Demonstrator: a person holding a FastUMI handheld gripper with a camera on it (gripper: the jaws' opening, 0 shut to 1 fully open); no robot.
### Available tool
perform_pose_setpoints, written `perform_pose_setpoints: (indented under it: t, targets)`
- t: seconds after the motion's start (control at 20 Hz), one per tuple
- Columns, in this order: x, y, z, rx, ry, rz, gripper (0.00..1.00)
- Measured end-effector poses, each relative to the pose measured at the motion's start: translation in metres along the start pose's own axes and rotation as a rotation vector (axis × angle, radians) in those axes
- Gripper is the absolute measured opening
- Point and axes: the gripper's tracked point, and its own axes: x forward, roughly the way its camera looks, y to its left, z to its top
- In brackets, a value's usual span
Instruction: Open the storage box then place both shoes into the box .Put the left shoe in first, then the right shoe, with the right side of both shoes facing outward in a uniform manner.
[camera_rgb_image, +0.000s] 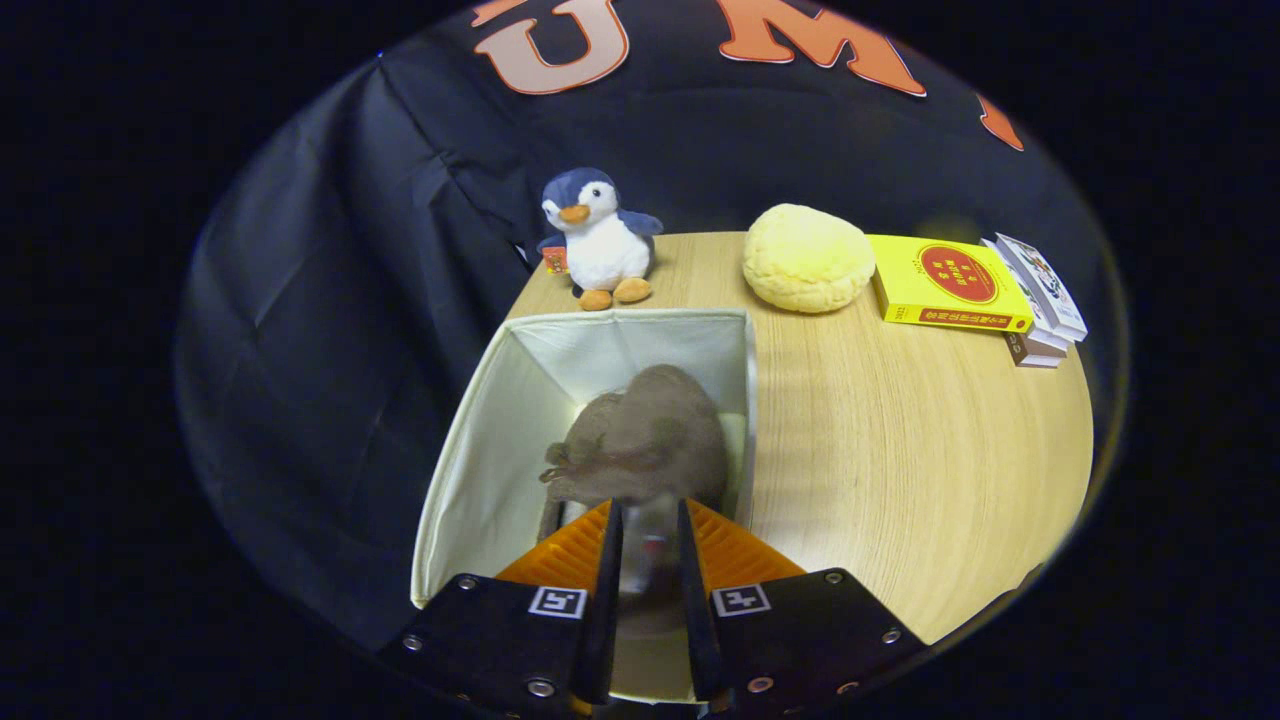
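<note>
The storage box (480, 440), cream-lined and open-topped, is set at the left edge of the wooden table (900, 460), its right wall bordering a broad bare stretch of tabletop. A brown shoe (645, 440) is seen inside the box, just ahead of the gripper (650, 525), its near end blurred between the fingers. The fingers are held narrowly apart; whether the shoe is pressed cannot be told. A plush penguin (600, 235), a yellow cushion (805, 258) and stacked books (960, 285) are ranged beyond the box.
</note>
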Motion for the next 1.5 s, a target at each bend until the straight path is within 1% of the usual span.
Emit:
perform_pose_setpoints:
  t: [0.05, 0.15, 0.35, 0.4, 0.45, 0.55, 0.65, 0.8, 1.0, 1.25, 1.5]
  targets:
    - [-0.01, 0.002, 0.006, 0.003, -0.023, 0.029, 0.34]
    - [-0.035, -0.001, 0.022, -0.008, -0.081, 0.06, 0.41]
    - [-0.094, -0.034, 0.055, -0.054, -0.244, 0.068, 0.53]
    - [-0.108, -0.044, 0.062, -0.065, -0.285, 0.062, 0.58]
    - [-0.124, -0.056, 0.07, -0.078, -0.327, 0.054, 0.6]
    - [-0.157, -0.083, 0.083, -0.102, -0.411, 0.026, 0.68]
    - [-0.189, -0.114, 0.091, -0.121, -0.483, -0.017, 0.73]
    - [-0.223, -0.16, 0.098, -0.121, -0.571, -0.087, 0.82]
    - [-0.256, -0.201, 0.103, -0.112, -0.653, -0.122, 0.85]
    - [-0.294, -0.24, 0.112, -0.08, -0.762, -0.158, 0.86]
    - [-0.341, -0.27, 0.122, -0.124, -0.903, -0.222, 0.89]
